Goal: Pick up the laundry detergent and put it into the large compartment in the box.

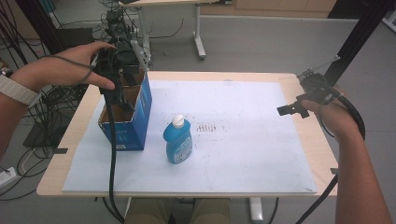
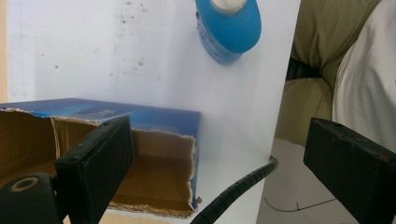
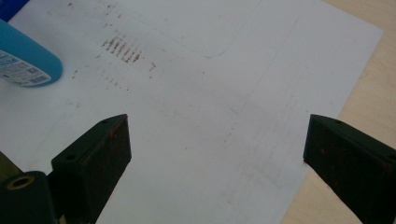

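Blue bottle standing at centre frame, box beyond it at upper left.

The blue bottle [image 1: 178, 141] is seen upright beside the blue cardboard box [image 1: 127, 114]; the left gripper [image 1: 113, 84] is held over the box, jaws apart, and the right gripper [image 1: 299, 106] at right, jaws apart.

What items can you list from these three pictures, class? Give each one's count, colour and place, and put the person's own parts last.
Box: one, blue outside, brown cardboard inside, open top, left part of the sheet.
Bottle: one, blue with white cap, upright, just right of the box.
Sheet: one, white, marked, covering the table.
Table: one, light wood.
Left gripper: one, black, open, over the box.
Right gripper: one, black, open, above the table's right edge.
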The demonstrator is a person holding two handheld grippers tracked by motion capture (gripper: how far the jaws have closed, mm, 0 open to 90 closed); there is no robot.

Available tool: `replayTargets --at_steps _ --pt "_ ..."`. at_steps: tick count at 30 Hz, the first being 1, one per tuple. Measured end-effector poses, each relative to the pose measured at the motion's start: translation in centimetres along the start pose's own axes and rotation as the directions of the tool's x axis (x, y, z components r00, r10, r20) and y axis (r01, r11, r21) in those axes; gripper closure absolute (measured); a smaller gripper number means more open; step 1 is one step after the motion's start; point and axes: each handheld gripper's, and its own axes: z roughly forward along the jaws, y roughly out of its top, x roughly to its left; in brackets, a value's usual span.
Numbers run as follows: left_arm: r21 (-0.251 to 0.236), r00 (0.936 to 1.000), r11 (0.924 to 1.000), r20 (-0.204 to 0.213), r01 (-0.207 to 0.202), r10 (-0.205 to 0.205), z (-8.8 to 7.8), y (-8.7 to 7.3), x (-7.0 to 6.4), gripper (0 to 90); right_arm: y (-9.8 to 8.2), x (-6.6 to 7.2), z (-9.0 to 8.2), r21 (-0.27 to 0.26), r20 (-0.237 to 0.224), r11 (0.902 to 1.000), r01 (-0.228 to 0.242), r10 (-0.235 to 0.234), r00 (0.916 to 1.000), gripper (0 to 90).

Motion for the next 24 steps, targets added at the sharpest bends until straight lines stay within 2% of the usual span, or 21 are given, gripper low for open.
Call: replayTargets --at_steps 15,24 --pt "0.011 1.0 0.9999 -0.001 -0.001 0.001 -0.06 0.34 0.08 9.0 -0.09 -0.18 0.21 0.0 -0.003 1.0 -0.005 0.004 1.0 7.5" --pt "-0.01 0.9984 0.9983 0.0 0.057 -0.057 -0.36 0.14 0.08 4.8 -0.25 -0.27 0.19 -0.003 -0.004 1.0 -0.006 0.006 1.0 7.5"
